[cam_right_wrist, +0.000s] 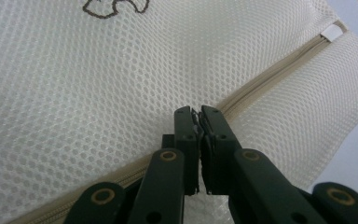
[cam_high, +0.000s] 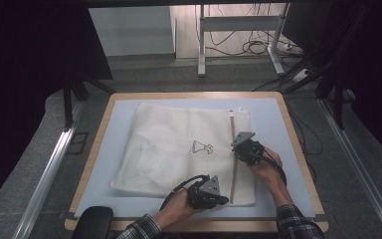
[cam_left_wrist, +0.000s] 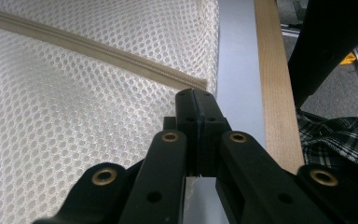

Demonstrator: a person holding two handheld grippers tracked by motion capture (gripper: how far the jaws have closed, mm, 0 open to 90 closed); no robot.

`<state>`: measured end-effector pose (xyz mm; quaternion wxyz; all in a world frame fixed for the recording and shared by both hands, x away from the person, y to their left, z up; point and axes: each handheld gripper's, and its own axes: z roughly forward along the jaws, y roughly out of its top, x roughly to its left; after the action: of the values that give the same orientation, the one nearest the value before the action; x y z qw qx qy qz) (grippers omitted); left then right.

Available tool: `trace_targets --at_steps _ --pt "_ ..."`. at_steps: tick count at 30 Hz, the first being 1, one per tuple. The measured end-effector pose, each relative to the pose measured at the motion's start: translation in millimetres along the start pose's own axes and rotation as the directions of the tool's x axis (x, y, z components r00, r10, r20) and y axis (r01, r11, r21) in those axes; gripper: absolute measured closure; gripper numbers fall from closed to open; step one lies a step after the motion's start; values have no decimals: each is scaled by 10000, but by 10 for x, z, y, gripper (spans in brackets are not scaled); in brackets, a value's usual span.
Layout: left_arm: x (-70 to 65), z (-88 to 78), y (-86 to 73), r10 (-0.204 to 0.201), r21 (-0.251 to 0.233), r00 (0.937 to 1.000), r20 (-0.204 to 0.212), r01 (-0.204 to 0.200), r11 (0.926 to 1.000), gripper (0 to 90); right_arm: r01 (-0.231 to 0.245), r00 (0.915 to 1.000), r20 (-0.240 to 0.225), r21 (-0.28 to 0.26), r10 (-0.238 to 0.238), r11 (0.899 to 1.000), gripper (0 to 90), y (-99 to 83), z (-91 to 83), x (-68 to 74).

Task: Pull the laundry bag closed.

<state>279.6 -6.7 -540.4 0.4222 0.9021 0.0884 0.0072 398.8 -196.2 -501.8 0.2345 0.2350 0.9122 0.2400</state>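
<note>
A white mesh bag (cam_high: 179, 149) lies flat on the pale surface (cam_high: 273, 114), its beige zipper (cam_high: 234, 169) running along the right side. The left gripper (cam_left_wrist: 195, 95) pinches the zipper's near end with closed jaws; the right gripper (cam_right_wrist: 196, 112) clamps something small and pale midway along the zipper.

I see a pale blue mat (cam_high: 278, 119) covering the wood-edged tabletop (cam_high: 298, 149), and beyond it desk legs (cam_high: 202, 45) and tangled cables (cam_high: 251, 47) on the floor.
</note>
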Motion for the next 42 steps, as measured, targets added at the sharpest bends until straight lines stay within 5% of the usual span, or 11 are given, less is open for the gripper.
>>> trace_targets --at_steps 26,42 --pt "-9 2 -1 50 -16 10000 -57 -50 10000 900 338 9991 257 23 -338 9994 850 92 168 -242" --pt "-5 1 -1 21 -12 10000 -35 -21 10000 900 59 9998 184 -159 -56 9999 851 158 305 -467"
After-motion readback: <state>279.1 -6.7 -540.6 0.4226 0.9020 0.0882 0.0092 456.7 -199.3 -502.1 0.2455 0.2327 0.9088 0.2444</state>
